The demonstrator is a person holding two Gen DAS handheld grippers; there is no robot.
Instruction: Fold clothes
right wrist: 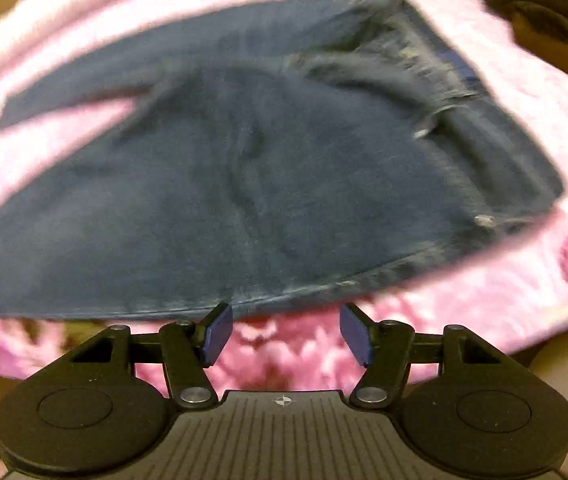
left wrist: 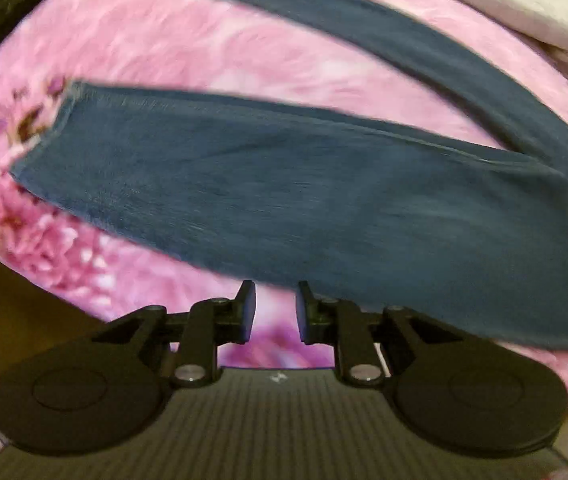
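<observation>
Blurred denim jeans (right wrist: 243,160) lie cut off on pink blanket (right wrist: 484,300); each hand-held gripper gapes empty.

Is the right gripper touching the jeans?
Apart. The right wrist view shows the right gripper open with only pink blanket between its fingers; the jeans lie just beyond.

A fluffy pink blanket (left wrist: 243,52) with a flower print covers the bed. Past its far edge lies pale bedding (left wrist: 524,4), and a heap of dark cloth (right wrist: 544,4) sits at one corner. Brown floor (left wrist: 3,300) shows below the blanket's near edge.
</observation>
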